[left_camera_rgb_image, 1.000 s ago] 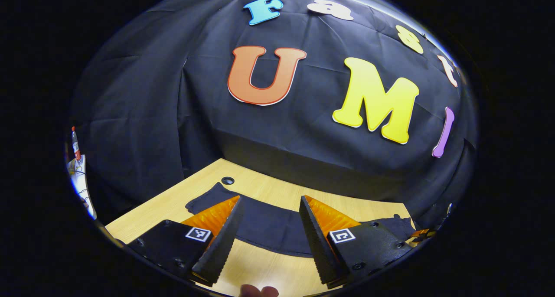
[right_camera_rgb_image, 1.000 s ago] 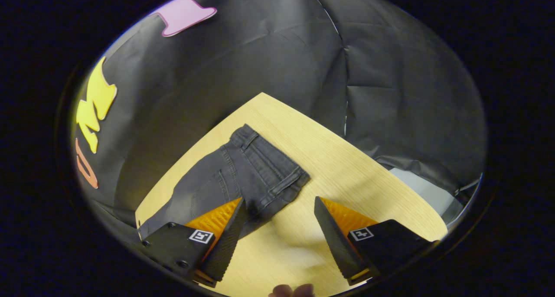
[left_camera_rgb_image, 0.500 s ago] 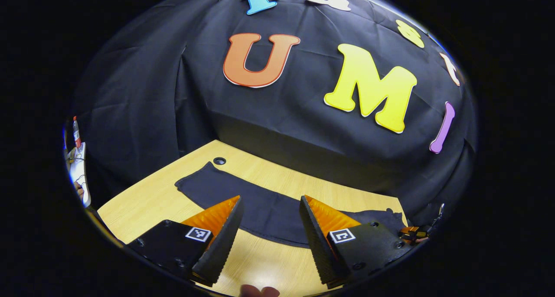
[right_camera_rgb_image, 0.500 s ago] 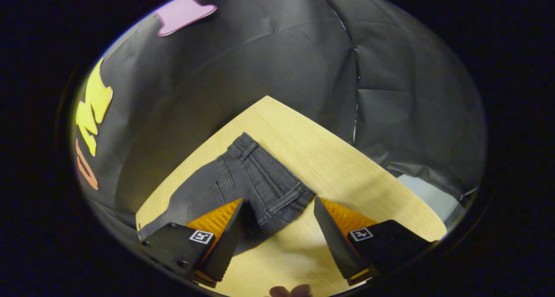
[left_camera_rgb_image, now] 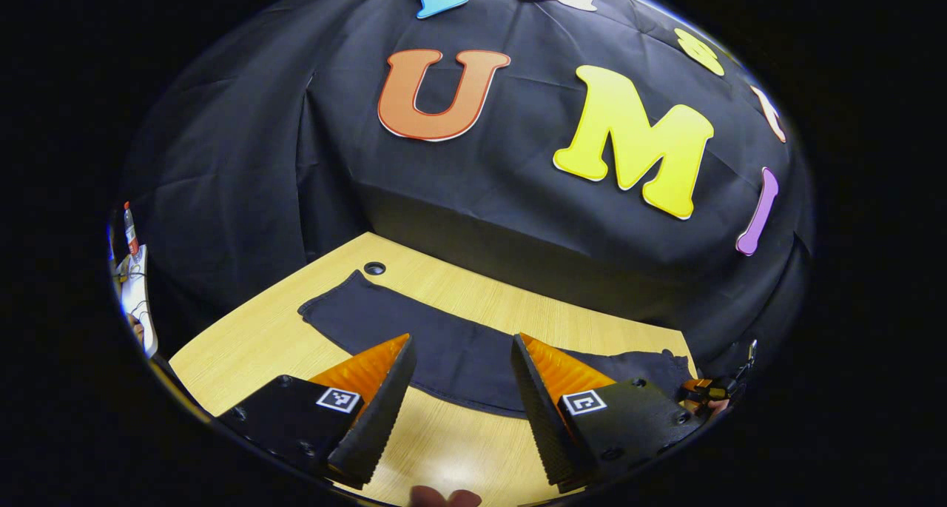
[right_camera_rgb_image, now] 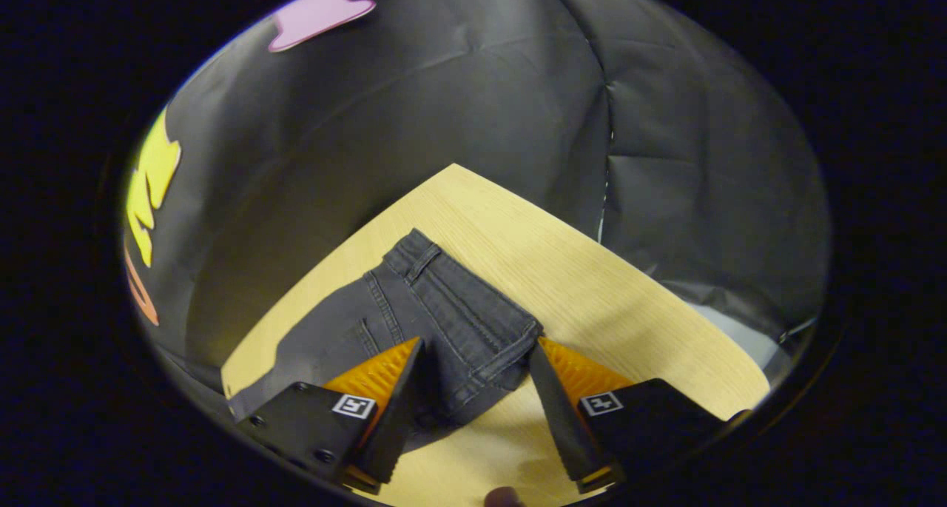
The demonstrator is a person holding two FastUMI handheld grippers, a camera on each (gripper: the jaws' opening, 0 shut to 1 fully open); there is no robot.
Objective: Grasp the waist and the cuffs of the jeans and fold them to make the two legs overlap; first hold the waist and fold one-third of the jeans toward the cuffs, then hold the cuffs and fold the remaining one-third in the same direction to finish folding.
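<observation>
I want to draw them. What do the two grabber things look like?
Each gripper, left and right, has two wedge-shaped fingers with ridged, saw-toothed inner faces, on black blocks with screws. Each block bears a small square black-and-white marker sticker.

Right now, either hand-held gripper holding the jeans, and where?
Nothing held. Left hand-held gripper is open over a leg; right hand-held gripper is open, fingers either side of the jeans waist corner.

Dark grey jeans (right_camera_rgb_image: pixel 436 322) lying flat on wooden table (right_camera_rgb_image: pixel 592 285), legs stretched out, waist unfolded
</observation>
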